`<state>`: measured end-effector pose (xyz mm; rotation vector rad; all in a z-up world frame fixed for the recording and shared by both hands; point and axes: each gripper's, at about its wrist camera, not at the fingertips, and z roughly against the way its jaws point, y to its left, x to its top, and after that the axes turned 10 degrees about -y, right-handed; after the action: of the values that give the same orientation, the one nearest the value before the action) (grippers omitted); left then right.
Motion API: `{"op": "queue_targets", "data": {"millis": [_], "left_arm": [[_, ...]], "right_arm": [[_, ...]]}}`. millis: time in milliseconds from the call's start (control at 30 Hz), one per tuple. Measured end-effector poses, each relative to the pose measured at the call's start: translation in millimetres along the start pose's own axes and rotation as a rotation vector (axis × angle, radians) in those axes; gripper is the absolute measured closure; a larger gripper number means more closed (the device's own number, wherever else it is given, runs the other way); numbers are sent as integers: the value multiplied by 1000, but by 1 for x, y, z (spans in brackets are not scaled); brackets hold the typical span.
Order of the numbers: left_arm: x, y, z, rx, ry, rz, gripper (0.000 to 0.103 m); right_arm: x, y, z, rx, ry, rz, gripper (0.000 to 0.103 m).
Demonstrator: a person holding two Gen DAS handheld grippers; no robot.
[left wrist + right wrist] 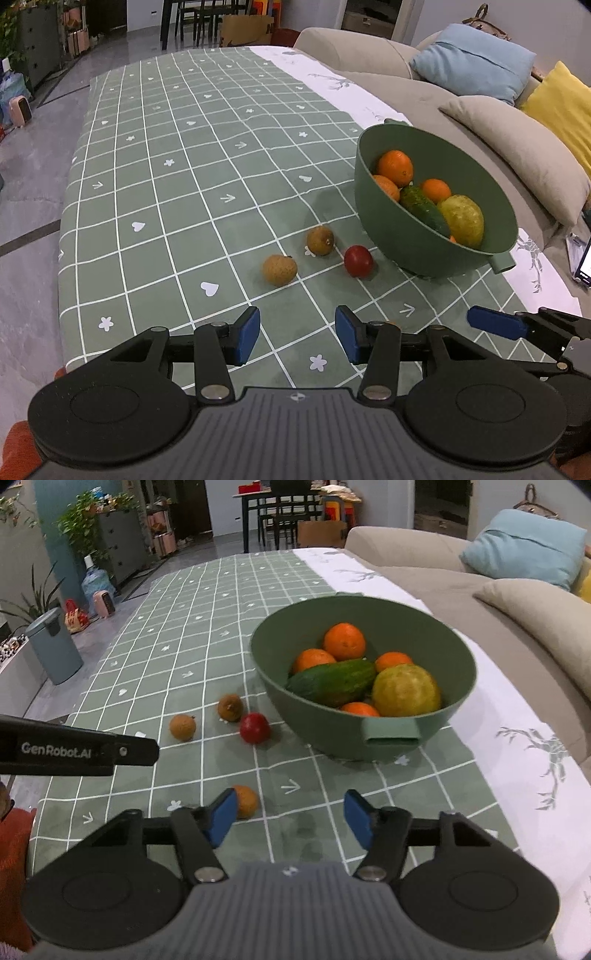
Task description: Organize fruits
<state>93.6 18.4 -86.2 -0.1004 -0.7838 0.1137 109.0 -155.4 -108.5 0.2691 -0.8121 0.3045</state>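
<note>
Both hand-held grippers parted, empty, left (297,338), right (290,819), small orange fruit (245,800) beside right finger, green bowl (388,734) beyond

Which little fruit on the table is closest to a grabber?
The small orange-brown fruit beside the right gripper. The other three sit farther off, near the green bowl.

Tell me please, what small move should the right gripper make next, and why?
Probably shift the right gripper slightly left and down over the small brown fruit beside its left finger. Its jaws are open and empty, and that fruit is the nearest one lying loose on the tablecloth, outside the green bowl.
</note>
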Motion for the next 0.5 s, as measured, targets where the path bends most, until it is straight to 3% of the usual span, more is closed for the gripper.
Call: {"op": "queue_targets", "data": {"millis": [100,333,500], "left_arm": [[-1,3,-6,0,11,9,47],[-1,10,-18,6,34,21,52],[-2,11,-25,13,47,4,52]], "right_arm": [[1,2,-6,33,7,-5,55],[0,14,-22,96,37,6,58],[0,17,-36,114,65,2,68]]}}
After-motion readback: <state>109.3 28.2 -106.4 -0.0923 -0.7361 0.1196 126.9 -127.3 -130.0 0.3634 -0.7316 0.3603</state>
